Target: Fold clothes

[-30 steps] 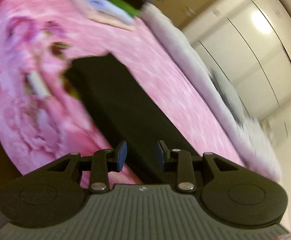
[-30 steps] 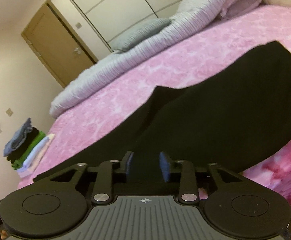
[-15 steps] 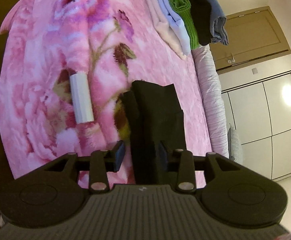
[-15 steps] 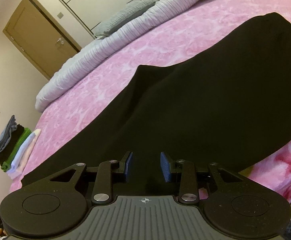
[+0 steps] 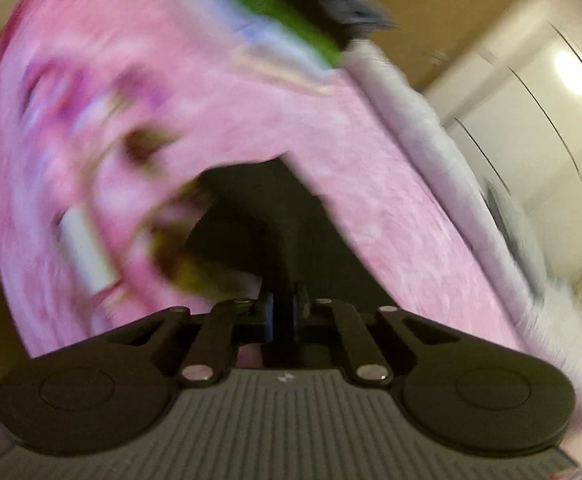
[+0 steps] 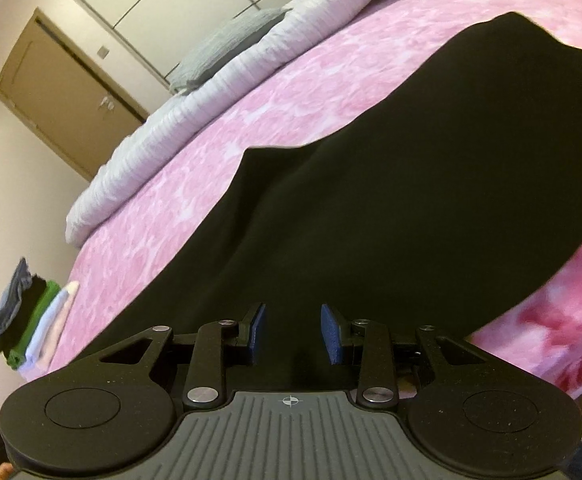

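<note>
Left wrist view is motion-blurred, left claw (image 5: 284, 312) pinching black garment (image 5: 275, 216); right claw (image 6: 293, 332) spread over it.

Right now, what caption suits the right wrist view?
Open right gripper poised over a black garment spread on a pink floral blanket.

Warm indoor light, ceiling lamp (image 5: 573, 70) glare, left view motion-blurred, right sharp, fisheye-bent edges w/ vignetting

A black garment (image 6: 391, 208) is seen on a pink blanket (image 6: 291, 92) with a flower pattern. Blue pads (image 6: 330, 334) are seen on the black right gripper (image 6: 293, 334). Blue-grey, black, green, light blue and pale pink are shown in the stack of clothes (image 6: 31, 320).
</note>
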### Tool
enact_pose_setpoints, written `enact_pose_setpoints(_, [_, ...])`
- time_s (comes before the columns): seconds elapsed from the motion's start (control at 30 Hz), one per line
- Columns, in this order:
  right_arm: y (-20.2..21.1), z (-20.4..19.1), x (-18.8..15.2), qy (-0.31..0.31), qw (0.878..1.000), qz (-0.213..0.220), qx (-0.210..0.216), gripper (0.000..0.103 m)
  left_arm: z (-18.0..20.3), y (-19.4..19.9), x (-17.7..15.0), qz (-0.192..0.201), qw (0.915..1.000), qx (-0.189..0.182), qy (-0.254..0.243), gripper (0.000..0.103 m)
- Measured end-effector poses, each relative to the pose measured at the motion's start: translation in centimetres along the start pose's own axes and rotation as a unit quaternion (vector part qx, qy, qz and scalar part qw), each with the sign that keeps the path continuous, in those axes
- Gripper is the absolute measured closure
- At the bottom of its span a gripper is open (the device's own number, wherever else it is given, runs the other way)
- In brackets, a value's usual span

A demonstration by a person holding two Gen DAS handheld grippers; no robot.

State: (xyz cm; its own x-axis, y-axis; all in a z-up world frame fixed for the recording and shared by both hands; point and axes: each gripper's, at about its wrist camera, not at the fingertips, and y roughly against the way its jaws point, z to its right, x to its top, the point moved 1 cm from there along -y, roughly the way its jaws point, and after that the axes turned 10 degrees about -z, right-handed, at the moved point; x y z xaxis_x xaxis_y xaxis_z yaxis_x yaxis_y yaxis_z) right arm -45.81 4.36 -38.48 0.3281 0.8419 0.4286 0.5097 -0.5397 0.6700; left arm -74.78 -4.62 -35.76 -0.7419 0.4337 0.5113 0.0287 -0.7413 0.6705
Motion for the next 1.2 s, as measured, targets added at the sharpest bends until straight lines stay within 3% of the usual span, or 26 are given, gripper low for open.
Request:
enact_pose_setpoints(0.07, [0.8, 0.8, 0.2, -0.008, 1.000, 0.010, 0.001, 0.069, 4.1, 0.9, -0.6, 0.014, 0.9955, -0.006, -0.094, 0.099])
enact_pose_setpoints(0.13, [1.5, 1.5, 0.4, -0.017, 1.000, 0.020, 0.002, 0.069, 8.6, 1.5, -2.1, 0.025, 0.9810, -0.020, -0.191, 0.099])
enact_pose_setpoints(0.2, [2.3, 2.3, 0.6, -0.026, 0.999, 0.032, 0.004, 0.069, 13.2, 2.2, -4.8, 0.033, 0.9579, -0.044, -0.282, 0.099])
enact_pose_setpoints(0.3, [3.5, 3.3, 0.7, -0.039, 0.998, 0.047, 0.005, 0.069, 18.5, 2.4, -10.2, 0.017, 0.9221, -0.107, -0.371, 0.099])
enact_pose_setpoints(0.33, [3.8, 3.6, 0.8, -0.043, 0.998, 0.052, 0.005, 0.069, 19.7, 2.2, -12.1, 0.004, 0.9118, -0.127, -0.391, 0.098])
enact_pose_setpoints(0.5, [4.9, 4.7, 1.0, -0.057, 0.996, 0.063, 0.006, 0.069, 20.5, 0.2, -18.1, -0.086, 0.8909, -0.150, -0.420, 0.092])
enact_pose_setpoints(0.67, [5.1, 4.5, 1.2, -0.056, 0.996, 0.065, 0.018, 0.069, 21.1, -1.6, -23.7, -0.174, 0.8628, -0.173, -0.442, 0.087])
enact_pose_setpoints(0.77, [4.1, 4.0, 1.3, -0.067, 0.996, 0.052, 0.039, 0.068, 20.0, 0.0, -20.2, -0.182, 0.8752, -0.204, -0.399, 0.087])
enact_pose_setpoints(0.93, [0.5, 1.8, 0.5, -0.087, 0.988, -0.029, 0.123, 0.068, 17.3, 0.7, -15.2, -0.146, 0.9100, -0.179, -0.344, 0.087])
enact_pose_setpoints(1.03, [-1.8, 0.5, 0.1, -0.100, 0.981, -0.080, 0.144, 0.068, 16.2, 0.2, -13.7, -0.139, 0.9205, -0.166, -0.326, 0.087])
enact_pose_setpoints(1.2, [-3.9, 0.0, 0.0, -0.136, 0.974, -0.105, 0.148, 0.068, 14.5, -0.3, -12.4, -0.137, 0.9284, -0.166, -0.303, 0.087])
